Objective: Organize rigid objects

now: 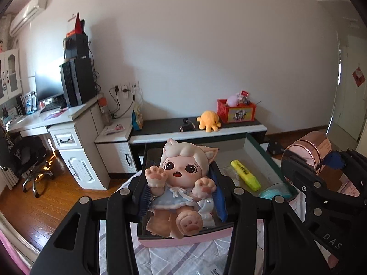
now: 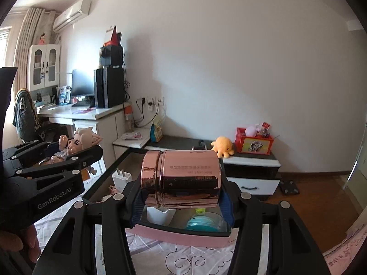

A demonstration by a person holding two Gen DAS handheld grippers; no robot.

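**Both grippers loaded above the open box**

Left wrist view: the left gripper [image 1: 181, 197] is clamped on a cat-eared doll figure [image 1: 181, 183]. The blue pads press the doll's sides at the dress; head and raised paws project forward past the fingertips, one foot points back toward the camera. The doll hangs above the near end of an open pink-edged box [image 1: 183, 240]. Inside the box, to the right of the doll, lie a yellow highlighter [image 1: 245, 175] and a teal round item [image 1: 274, 193]. The right gripper with a rose-gold tin [image 1: 307, 151] shows at the right edge.

Right wrist view: the right gripper [image 2: 182, 200] is clamped on the rose-gold cylindrical tin [image 2: 181, 180], which lies crosswise between the pads, lid end to the left. It hangs above the box's [image 2: 181, 237] near pink wall. A white charger plug [image 2: 122, 178] lies in the box beyond the tin, to its left. The left gripper [image 2: 68, 158], holding the doll [image 2: 75, 144], is at the left.
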